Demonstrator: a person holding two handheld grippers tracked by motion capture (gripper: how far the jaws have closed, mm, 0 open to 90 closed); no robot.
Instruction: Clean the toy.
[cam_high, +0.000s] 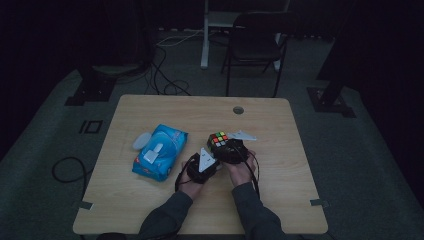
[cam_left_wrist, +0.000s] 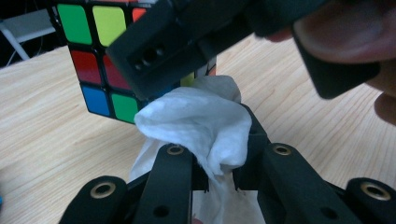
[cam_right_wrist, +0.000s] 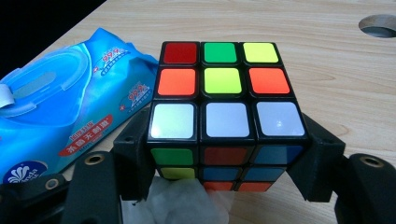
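Cube (cam_right_wrist: 224, 116) clamped betw. jaws of right gripper (cam_right_wrist: 224, 172), held above table (cam_high: 280, 150) so lower side stays reachable. Left gripper (cam_left_wrist: 219, 172) shut on wipe (cam_left_wrist: 201, 126), pressed against cube, prob. for cleaning.

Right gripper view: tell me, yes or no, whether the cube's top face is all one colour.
No. The cube shows red, green, yellow, orange and white squares on its top face while held in the right gripper.

The high view is very dark and murky. Both gripper views are bright; close things look blurry, maybe out of focus.
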